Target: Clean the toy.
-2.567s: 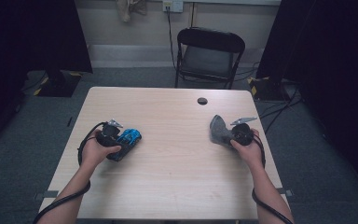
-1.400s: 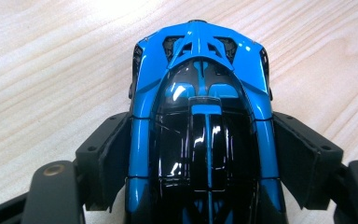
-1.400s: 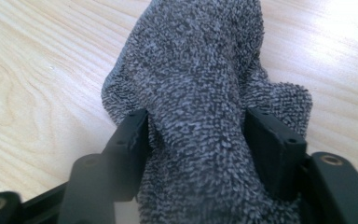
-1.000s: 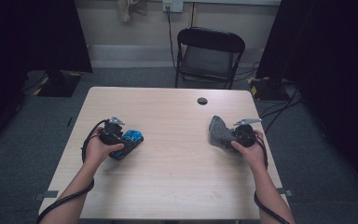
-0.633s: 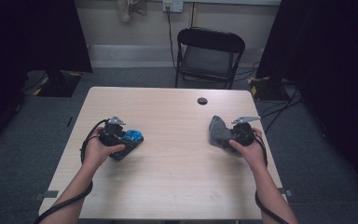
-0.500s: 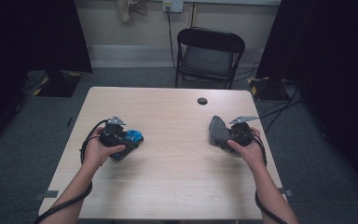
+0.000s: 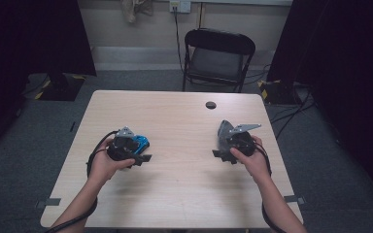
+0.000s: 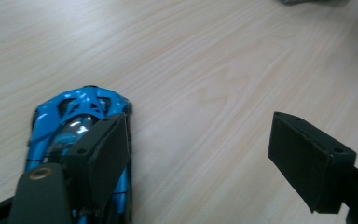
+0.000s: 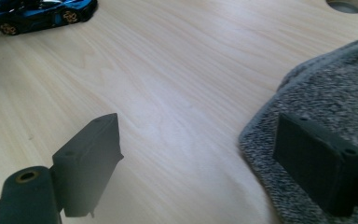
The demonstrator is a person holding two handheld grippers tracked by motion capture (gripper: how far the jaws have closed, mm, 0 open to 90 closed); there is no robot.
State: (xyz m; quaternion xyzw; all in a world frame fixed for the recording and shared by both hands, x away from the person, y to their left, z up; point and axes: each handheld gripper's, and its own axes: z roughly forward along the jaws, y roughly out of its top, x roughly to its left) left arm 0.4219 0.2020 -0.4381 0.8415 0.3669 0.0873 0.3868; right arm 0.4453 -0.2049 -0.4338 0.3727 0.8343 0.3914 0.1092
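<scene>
A blue toy sports car [image 8: 74, 135] lies on the wooden table [image 7: 184, 194], left of centre in the high view, blue toy car [image 7: 140, 143]. My left gripper [image 8: 214, 154] is open just beside it, its left jaw over the car's roof and bare wood between the jaws. In the high view the left gripper [image 7: 141, 158] sits at the car's near side. A grey fuzzy cloth [image 9: 326, 107] lies right of centre, grey cloth [image 7: 222, 132]. My right gripper [image 9: 214, 163] is open, its right jaw over the cloth's edge. The car [image 9: 37, 11] shows far off in the right gripper view.
A round cable hole [image 7: 211, 105] sits in the table near its far edge. A black folding chair [image 7: 217, 58] stands behind the table. Black curtains hang at both sides. Tape marks [image 7: 46, 202] lie on the grey floor by the near corners.
Both hands have drifted slightly toward the near edge. The car and the cloth lie where they were.
</scene>
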